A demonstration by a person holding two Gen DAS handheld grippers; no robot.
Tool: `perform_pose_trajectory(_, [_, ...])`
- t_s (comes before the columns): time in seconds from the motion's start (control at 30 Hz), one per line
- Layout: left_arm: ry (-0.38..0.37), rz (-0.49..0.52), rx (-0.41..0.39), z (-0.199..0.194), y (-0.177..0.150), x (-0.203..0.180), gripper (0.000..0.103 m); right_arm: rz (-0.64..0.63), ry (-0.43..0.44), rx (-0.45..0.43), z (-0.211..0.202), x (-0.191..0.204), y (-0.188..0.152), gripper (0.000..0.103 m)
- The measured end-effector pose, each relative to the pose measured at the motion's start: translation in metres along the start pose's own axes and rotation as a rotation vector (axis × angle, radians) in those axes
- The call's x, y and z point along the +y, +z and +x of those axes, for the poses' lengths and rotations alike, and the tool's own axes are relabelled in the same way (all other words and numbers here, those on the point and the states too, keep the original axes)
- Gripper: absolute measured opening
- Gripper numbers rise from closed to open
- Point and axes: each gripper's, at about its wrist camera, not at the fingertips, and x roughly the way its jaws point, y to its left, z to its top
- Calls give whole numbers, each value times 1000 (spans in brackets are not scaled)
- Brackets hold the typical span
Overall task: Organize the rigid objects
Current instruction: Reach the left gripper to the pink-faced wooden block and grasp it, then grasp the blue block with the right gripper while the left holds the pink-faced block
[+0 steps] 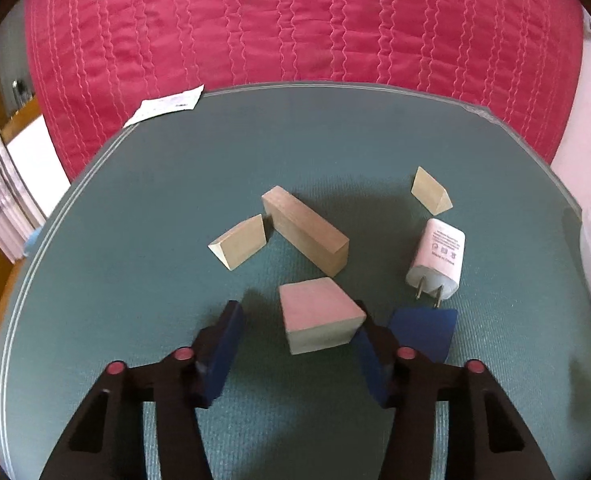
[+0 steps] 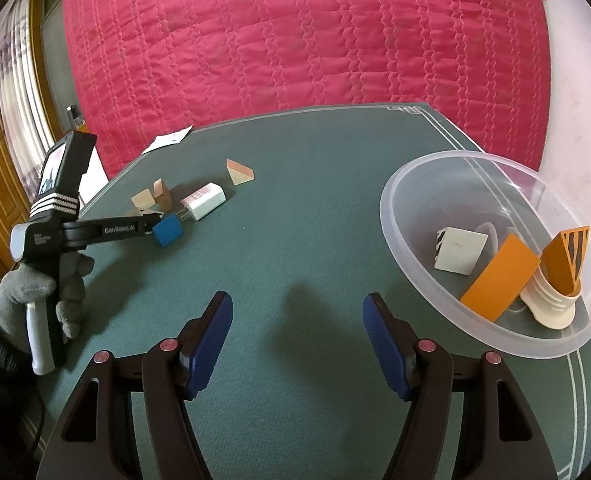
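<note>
A wooden block with a pinkish top [image 1: 319, 316] lies on the green mat [image 1: 135, 240] between the fingers of my left gripper [image 1: 297, 312]. The right finger touches its corner, while mat shows between the block and the left pad [image 1: 223, 352], so the jaws are open around it. Beyond it lie a long wooden block [image 1: 305, 236], a wedge [image 1: 241, 246], a smaller wedge [image 1: 431, 192] and a white plug charger [image 1: 437, 262]. My right gripper [image 2: 295, 302] hovers open over bare mat with nothing between its fingers, left of a clear plastic bowl [image 2: 387, 208].
The bowl holds a white block [image 2: 459, 254], an orange block [image 2: 499, 280] and an orange wedge [image 2: 567, 256] in a cream cup. A blue square piece [image 1: 423, 332] sits outside my left gripper's right finger. A paper slip [image 1: 167, 104] lies at the far edge, before a red quilt [image 1: 295, 20]. A gloved hand [image 2: 35, 284] grips the left handle.
</note>
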Motion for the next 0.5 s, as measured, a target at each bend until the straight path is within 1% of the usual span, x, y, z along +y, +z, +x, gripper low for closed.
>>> perform_pose_trajectory(0.07, [-9,-9,-2,-1,-2,1,40,2,5,7,1,1,-1,69])
perform_pose_trajectory(0.1, [-8,-10,-4,-3,-3,2,31,3,8,10,2,1,-1,69])
perform_pose_trajectory(0.2, [-19,-20,-5,-7,-6,5,31,4,17,22,4,3,-1,69])
perform_pose_trajectory(0.33, [-33,-26,-26,-18,-8,11,31,4,44,58,12,8,-2,69])
perform_pose_trajectory(0.5, [-39,-1,-54,-33,-13,14,31,-22,116,130,30,26,3,69])
